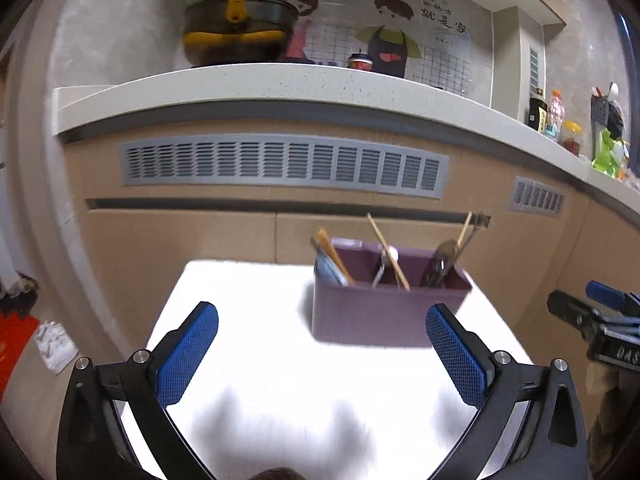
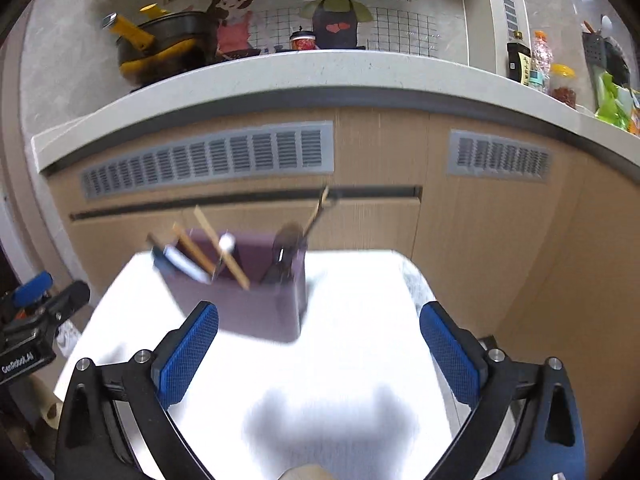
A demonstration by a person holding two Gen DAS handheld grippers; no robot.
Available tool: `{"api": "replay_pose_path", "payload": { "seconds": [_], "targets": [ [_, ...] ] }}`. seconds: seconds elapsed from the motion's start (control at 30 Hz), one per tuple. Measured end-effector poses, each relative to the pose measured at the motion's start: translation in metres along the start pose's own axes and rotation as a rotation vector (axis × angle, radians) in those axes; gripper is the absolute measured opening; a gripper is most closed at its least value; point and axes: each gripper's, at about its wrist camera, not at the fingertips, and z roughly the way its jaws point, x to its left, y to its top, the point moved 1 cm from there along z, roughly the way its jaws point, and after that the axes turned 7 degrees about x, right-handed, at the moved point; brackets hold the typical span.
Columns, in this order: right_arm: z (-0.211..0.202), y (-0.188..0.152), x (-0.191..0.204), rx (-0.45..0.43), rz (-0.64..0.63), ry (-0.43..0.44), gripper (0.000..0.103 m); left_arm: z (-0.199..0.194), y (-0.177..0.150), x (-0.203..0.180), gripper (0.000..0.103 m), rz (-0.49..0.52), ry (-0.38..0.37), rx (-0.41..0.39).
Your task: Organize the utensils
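A purple utensil holder (image 1: 384, 312) with three compartments stands on a white table (image 1: 280, 380). Wooden chopsticks (image 1: 387, 251) and a white-tipped utensil lean in its left and middle compartments. A dark spoon (image 1: 442, 264) stands in the right one. My left gripper (image 1: 322, 338) is open and empty, held back from the holder. In the right wrist view the holder (image 2: 248, 304) stands ahead left of my right gripper (image 2: 319, 338), which is open and empty. The right gripper also shows at the right edge of the left wrist view (image 1: 600, 320).
A kitchen counter (image 1: 280, 84) runs behind the table, with a black pot with yellow handles (image 1: 236, 32) and bottles and jars (image 1: 556, 116) on it. Wood cabinet fronts with grey vents (image 1: 280, 168) stand just behind the table.
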Motion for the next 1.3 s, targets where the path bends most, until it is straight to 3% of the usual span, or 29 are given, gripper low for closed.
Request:
{"api": "replay_pose_path", "payload": {
  "seconds": [0.1,0.23,0.43,0.8,1.3],
  "targets": [
    [-0.014,-0.03,0.003,0.002,-0.012,-0.001,0.1,-0.013,-0.026,-0.009,0.103,0.015,0.064,0.032],
    [-0.026,-0.065,0.011,-0.02,-0.074,-0.038,0.1,-0.033,-0.063,-0.022,0.103,0.058,0.173,-0.008],
    [-0.031,-0.091,0.005,-0.021,-0.046,-0.047,0.101,-0.045,-0.083,-0.025,0.103,0.004,0.076,0.047],
    [-0.038,-0.091,0.003,-0.053,-0.05,-0.064,0.101,-0.054,-0.078,-0.037,0.103,0.041,0.093,0.02],
    [-0.036,-0.092,0.006,-0.047,-0.061,-0.06,0.101,-0.05,-0.08,-0.037,0.103,0.048,0.074,0.047]
  ]
}}
